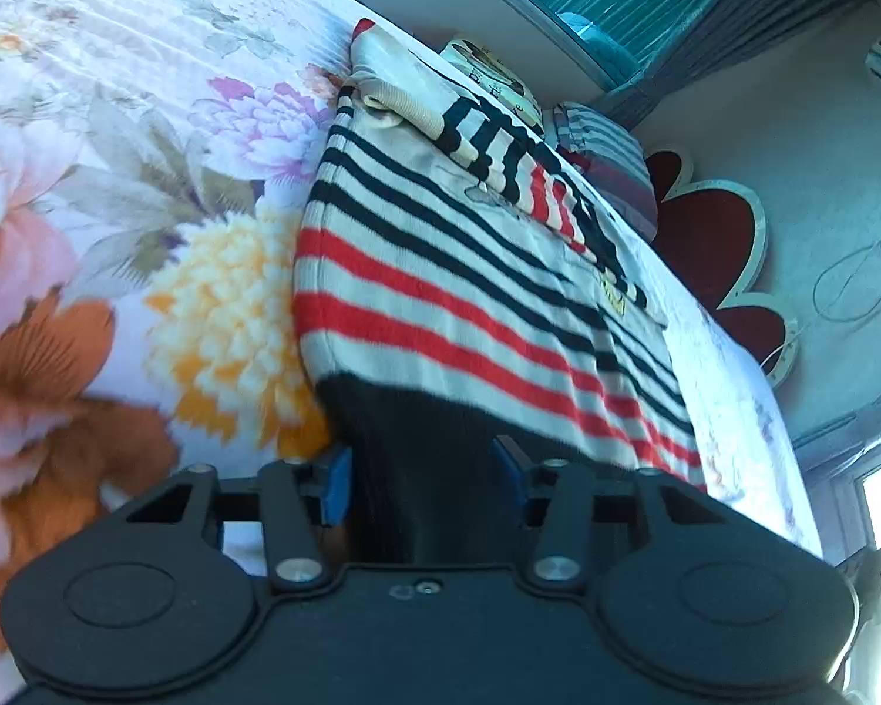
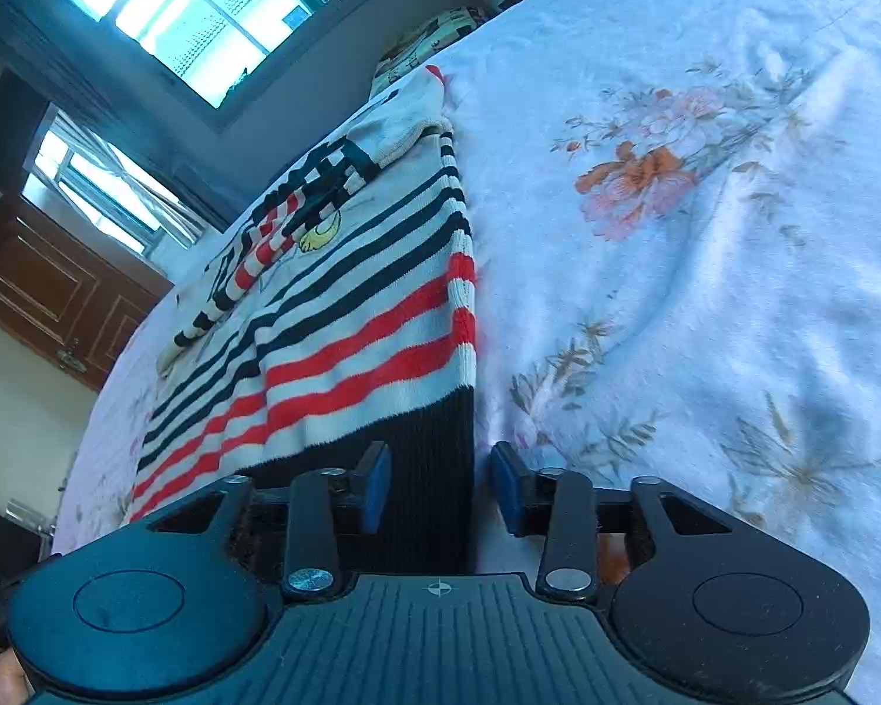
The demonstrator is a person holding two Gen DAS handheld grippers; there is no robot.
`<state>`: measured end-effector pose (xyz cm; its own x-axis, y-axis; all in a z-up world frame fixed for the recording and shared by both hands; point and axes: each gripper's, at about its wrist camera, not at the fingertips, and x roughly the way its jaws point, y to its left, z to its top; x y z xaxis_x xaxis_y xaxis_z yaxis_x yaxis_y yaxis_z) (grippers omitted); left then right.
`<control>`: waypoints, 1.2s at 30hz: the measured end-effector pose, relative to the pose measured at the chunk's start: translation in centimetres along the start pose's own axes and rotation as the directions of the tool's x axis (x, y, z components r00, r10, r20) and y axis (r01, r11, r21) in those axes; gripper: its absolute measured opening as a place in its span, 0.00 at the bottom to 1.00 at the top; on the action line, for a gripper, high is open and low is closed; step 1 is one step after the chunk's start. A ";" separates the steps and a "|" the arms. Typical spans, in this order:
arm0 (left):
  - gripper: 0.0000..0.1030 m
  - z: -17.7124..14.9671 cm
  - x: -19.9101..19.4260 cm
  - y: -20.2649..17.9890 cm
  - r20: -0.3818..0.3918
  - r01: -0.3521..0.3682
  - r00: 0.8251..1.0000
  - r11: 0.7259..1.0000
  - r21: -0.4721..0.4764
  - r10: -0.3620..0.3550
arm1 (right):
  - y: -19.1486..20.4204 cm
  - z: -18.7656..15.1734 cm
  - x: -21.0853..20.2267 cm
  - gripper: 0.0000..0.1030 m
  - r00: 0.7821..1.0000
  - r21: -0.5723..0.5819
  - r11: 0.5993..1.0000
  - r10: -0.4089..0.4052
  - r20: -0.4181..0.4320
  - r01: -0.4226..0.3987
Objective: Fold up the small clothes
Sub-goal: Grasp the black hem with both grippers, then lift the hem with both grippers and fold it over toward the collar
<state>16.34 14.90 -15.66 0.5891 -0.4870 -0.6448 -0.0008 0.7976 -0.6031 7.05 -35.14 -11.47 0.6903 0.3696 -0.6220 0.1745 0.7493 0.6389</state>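
A small striped sweater (image 1: 452, 270), cream with black and red stripes and a black ribbed hem, lies flat on the bed with its sleeves folded across its body. My left gripper (image 1: 423, 482) is open, its blue pads on either side of the hem at the sweater's left bottom corner. In the right wrist view the same sweater (image 2: 346, 305) lies ahead. My right gripper (image 2: 440, 484) is open, its blue pads straddling the black hem at the right bottom corner.
The floral bedsheet (image 1: 117, 205) spreads to the sides of the sweater, also in the right wrist view (image 2: 705, 235). Pillows (image 1: 611, 158) and a red flower-shaped headboard (image 1: 716, 247) are at the far end. Windows (image 2: 182, 6) and a wooden cabinet (image 2: 47, 288) stand beyond the bed.
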 end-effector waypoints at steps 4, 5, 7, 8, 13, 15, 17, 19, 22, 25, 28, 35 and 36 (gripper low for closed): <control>0.35 1.4 1.4 1.3 0.009 0.045 0.999 0.995 -0.090 -0.044 | 0.3 1.0 1.6 0.32 1.000 0.018 1.000 0.021 -0.016 -0.021; 0.35 1.5 1.6 1.4 0.002 0.062 0.998 0.993 -0.098 -0.062 | 0.4 1.1 1.7 0.32 1.000 0.015 1.000 0.023 -0.019 -0.022; 0.35 1.1 1.5 1.5 -0.014 0.090 0.996 0.991 -0.094 -0.092 | 0.2 1.0 1.7 0.32 0.999 0.022 0.999 0.033 -0.023 -0.032; 0.35 0.6 1.3 1.6 -0.016 0.105 0.994 0.990 -0.093 -0.107 | -0.1 0.8 1.5 0.32 0.999 0.029 0.999 0.044 -0.029 -0.043; 0.36 -2.8 -0.3 2.1 -0.004 0.183 0.983 0.979 -0.093 -0.184 | -0.7 -1.2 -0.2 0.25 0.993 0.028 0.995 0.097 -0.064 -0.095; 0.36 -3.0 -0.4 2.3 0.015 0.191 0.982 0.976 -0.106 -0.191 | -0.7 -1.4 -0.1 0.25 0.991 0.029 0.993 0.112 -0.067 -0.110; 0.32 -2.5 0.0 2.3 0.016 0.184 0.983 0.975 -0.128 -0.183 | -0.7 -1.0 0.3 0.25 0.990 0.053 0.991 0.125 -0.067 -0.122; 0.28 -1.8 0.4 2.0 0.013 0.156 0.988 0.980 -0.120 -0.155 | -0.3 -0.4 0.7 0.21 0.990 0.051 0.992 0.123 -0.070 -0.120; 0.10 -1.3 0.9 1.4 0.005 0.100 0.995 0.991 -0.091 -0.100 | 0.2 0.1 1.6 0.05 0.993 0.020 0.997 0.081 -0.091 -0.079; 0.05 -1.5 0.2 1.1 0.038 0.061 0.998 0.996 -0.060 -0.059 | 0.7 0.1 1.1 0.04 0.995 -0.019 0.997 0.070 -0.073 -0.071; 0.05 -2.0 -2.6 0.7 0.148 0.136 0.980 0.990 -0.022 -0.132 | 1.1 0.1 -1.4 0.04 0.993 -0.053 0.992 0.118 -0.003 -0.118; 0.05 -2.9 -0.8 3.1 0.110 0.043 0.993 0.997 -0.064 -0.036 | -0.9 -0.6 0.5 0.04 0.997 -0.008 0.998 0.056 -0.043 -0.056; 0.05 -2.8 -0.8 3.1 0.114 0.044 0.993 0.996 -0.078 -0.035 | -1.0 -0.4 0.5 0.04 0.997 0.027 0.997 0.069 -0.037 -0.068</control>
<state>13.55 16.76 -18.30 0.6771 -0.4709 -0.5655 -0.0380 0.7450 -0.6660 6.88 -35.48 -12.60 0.6743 0.4403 -0.5928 0.1461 0.7074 0.6916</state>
